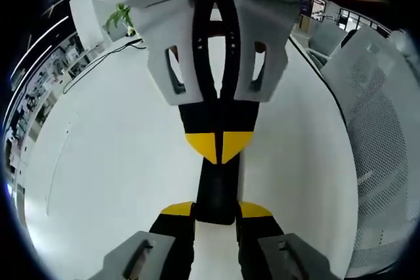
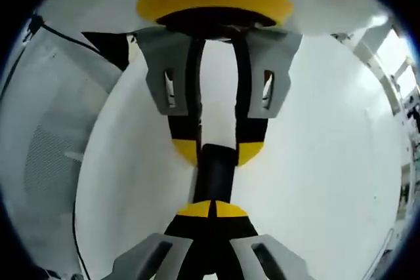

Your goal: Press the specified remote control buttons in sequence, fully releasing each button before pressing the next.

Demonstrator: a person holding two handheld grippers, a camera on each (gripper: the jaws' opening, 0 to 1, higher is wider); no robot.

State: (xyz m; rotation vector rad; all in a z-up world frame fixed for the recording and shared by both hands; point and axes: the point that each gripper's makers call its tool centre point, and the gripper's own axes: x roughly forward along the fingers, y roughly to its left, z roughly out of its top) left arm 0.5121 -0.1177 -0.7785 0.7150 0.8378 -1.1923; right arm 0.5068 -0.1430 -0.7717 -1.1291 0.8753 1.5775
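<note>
Two grippers nose-to-nose: left gripper [image 1: 216,210] pinches the remote [image 1: 216,185] between its fingers. Right gripper [image 2: 213,210] has fingers pressed together, tips on the remote. Likely mid-press; next, lift fully clear.

The right gripper [image 2: 211,209] is rising from the bottom of the right gripper view, its yellow tips meeting against the near end of a black remote control [image 2: 215,174]. The left gripper [image 2: 216,152] is reaching in from the top, its tips sitting either side of the remote's far end. A white tabletop [image 2: 315,162] is lying beneath. A grey mesh chair [image 2: 46,155] is standing beyond the tabletop's edge.
</note>
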